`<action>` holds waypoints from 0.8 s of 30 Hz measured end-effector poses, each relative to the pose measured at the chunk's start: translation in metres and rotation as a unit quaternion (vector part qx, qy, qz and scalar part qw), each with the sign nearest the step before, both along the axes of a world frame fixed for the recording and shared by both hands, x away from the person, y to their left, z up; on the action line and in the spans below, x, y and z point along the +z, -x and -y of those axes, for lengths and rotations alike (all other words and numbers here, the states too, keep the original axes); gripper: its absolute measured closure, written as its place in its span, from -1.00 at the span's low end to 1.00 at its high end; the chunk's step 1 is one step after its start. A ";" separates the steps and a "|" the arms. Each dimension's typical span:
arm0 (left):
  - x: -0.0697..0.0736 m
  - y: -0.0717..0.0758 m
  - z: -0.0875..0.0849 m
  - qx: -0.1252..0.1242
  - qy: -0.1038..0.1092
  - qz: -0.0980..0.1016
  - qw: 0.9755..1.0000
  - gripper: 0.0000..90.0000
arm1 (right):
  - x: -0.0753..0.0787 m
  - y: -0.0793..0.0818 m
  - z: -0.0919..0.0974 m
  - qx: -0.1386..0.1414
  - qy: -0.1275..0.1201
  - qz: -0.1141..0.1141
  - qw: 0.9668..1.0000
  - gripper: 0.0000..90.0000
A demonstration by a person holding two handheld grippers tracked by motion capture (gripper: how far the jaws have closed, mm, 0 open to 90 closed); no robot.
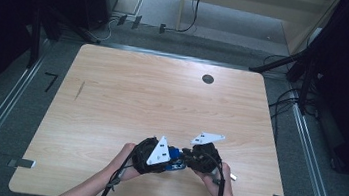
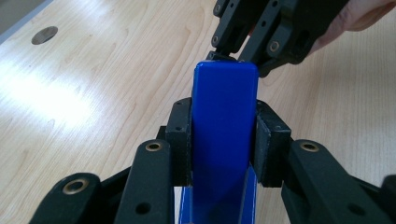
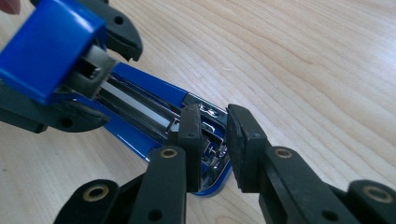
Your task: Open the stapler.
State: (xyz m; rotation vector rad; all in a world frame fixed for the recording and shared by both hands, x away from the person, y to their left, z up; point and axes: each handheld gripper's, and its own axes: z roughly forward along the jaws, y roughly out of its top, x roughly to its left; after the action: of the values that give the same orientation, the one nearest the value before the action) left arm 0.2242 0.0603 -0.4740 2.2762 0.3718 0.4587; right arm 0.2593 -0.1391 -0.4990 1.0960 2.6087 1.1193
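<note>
Here, left gripper [image 2: 224,140] clamps glossy blue stapler [image 2: 224,121].

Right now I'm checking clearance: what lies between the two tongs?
The blue stapler, opened: left tongs clamp its top arm, right tongs straddle its base, seen in both gripper views.

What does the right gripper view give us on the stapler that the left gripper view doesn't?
Right gripper view: the stapler's open metal magazine channel and front mechanism, with the right gripper's fingers over the base's front end. Left gripper view: the smooth blue top cover clamped between the left gripper's fingers, plus a round hole in the table. Both: the blue stapler, the other gripper, the wooden tabletop.
</note>
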 end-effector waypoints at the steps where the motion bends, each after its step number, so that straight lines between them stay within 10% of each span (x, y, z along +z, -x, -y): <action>1: 0.000 0.000 0.000 0.001 -0.001 0.001 1.000 0.46 | -0.001 -0.001 0.001 -0.001 -0.007 -0.005 1.000 0.70; 18: 0.001 0.000 -0.010 -0.002 0.009 -0.007 1.000 0.47 | -0.008 -0.010 0.007 0.000 -0.063 -0.054 0.997 0.67; 24: 0.001 0.000 -0.011 -0.005 0.010 -0.007 1.000 0.47 | -0.006 -0.007 0.004 0.003 -0.050 -0.040 0.998 0.65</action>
State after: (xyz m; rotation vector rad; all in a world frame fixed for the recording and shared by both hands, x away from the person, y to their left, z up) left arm 0.2244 0.0709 -0.4728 2.2627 0.3708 0.4323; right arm 0.2663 -0.1433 -0.5050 1.1768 2.6444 1.2435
